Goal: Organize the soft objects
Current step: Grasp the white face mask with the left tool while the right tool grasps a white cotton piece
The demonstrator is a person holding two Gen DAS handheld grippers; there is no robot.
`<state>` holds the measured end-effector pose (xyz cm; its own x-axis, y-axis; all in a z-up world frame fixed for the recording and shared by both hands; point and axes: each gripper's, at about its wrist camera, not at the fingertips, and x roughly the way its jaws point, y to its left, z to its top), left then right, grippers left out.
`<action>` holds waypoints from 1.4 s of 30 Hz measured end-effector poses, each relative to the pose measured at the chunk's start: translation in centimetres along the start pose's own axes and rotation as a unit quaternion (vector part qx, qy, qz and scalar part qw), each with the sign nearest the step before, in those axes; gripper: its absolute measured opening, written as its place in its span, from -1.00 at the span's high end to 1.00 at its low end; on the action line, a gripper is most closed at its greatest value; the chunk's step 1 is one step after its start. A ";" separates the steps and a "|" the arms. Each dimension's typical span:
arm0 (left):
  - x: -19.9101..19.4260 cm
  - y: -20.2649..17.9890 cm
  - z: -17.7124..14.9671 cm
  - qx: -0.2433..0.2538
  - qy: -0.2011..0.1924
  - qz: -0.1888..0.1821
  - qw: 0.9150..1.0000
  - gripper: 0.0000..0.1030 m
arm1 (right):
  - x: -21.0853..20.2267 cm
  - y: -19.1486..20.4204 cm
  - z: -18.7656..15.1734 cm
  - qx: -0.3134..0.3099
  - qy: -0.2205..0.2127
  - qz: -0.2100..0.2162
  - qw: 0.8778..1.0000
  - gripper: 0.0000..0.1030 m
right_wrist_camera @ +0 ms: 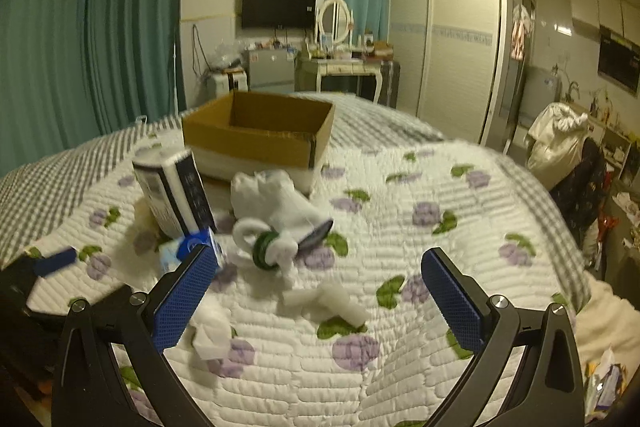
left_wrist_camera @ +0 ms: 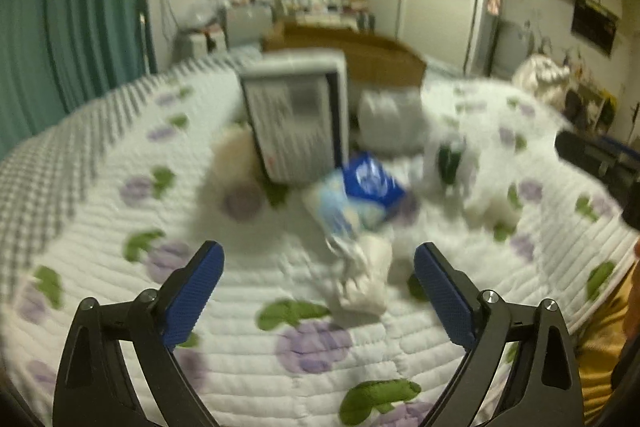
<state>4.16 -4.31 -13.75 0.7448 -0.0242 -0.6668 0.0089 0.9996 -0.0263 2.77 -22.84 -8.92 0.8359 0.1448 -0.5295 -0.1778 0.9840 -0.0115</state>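
Two hand-held tools are hovering over a quilted bed (right_wrist_camera: 400, 235) on which soft things are lying scattered in front of an open cardboard box (right_wrist_camera: 256, 135).

Left tool (left_wrist_camera: 319, 269): its blue pads are standing wide apart, pinching nothing and touching nothing. A crumpled white cloth (left_wrist_camera: 362, 281) is lying on the quilt directly ahead of it, in line with the gap between the pads and slightly right of centre. The long axis of the cloth is running near-to-far, roughly along the line in which the tool is pointing. This view is blurred, so finer detail of the cloth cannot be made out.

Right tool (right_wrist_camera: 320, 269): its pads are likewise spread wide and holding nothing. A small white piece (right_wrist_camera: 326, 301) is lying just ahead of it between the pads, with its long axis running left-to-right across the gap.

Farther off are lying a blue-and-white packet (left_wrist_camera: 362, 193), a white bundle with a green ring (right_wrist_camera: 276, 227) and an upright printed carton (right_wrist_camera: 174, 191), with the cardboard box beyond them.

Judgement: each tool is the nearer one to the piece ahead of it. The left tool appears to be lining up on the crumpled cloth, which it can close across its narrow width.
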 end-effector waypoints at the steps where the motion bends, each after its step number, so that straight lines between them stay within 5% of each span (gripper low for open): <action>1: 0.2 -0.3 -0.2 0.005 0.008 0.000 1.000 -0.82 | 0.3 0.0 -0.2 0.000 0.005 0.002 1.000 -1.00; 6: 2.8 -1.1 -1.0 0.015 0.037 -0.017 0.999 -0.45 | 2.3 0.2 -1.0 -0.006 0.026 0.011 1.000 -1.00; 13: 3.0 -1.3 -1.3 0.031 0.050 -0.059 0.997 0.36 | 3.4 0.2 -1.6 -0.012 0.047 0.021 0.999 -1.00; 31: -0.5 3.7 0.4 -0.001 0.009 -0.034 0.999 0.39 | 3.8 4.4 -2.6 -0.034 0.063 0.049 0.996 -1.00; 40: 0.0 4.5 0.8 0.002 0.010 -0.028 1.000 0.39 | 7.2 7.5 -4.6 -0.061 0.103 0.078 0.990 -0.55; 42: 0.0 4.4 0.8 0.002 0.011 -0.028 1.000 0.39 | 7.6 7.9 -4.8 -0.059 0.105 0.089 0.989 -0.21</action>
<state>4.75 0.12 -13.27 0.7285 -0.0810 -0.6803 0.0531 0.9967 -0.0618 5.24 -14.48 -17.14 0.6614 0.2772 -0.6969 -0.3823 0.9240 0.0046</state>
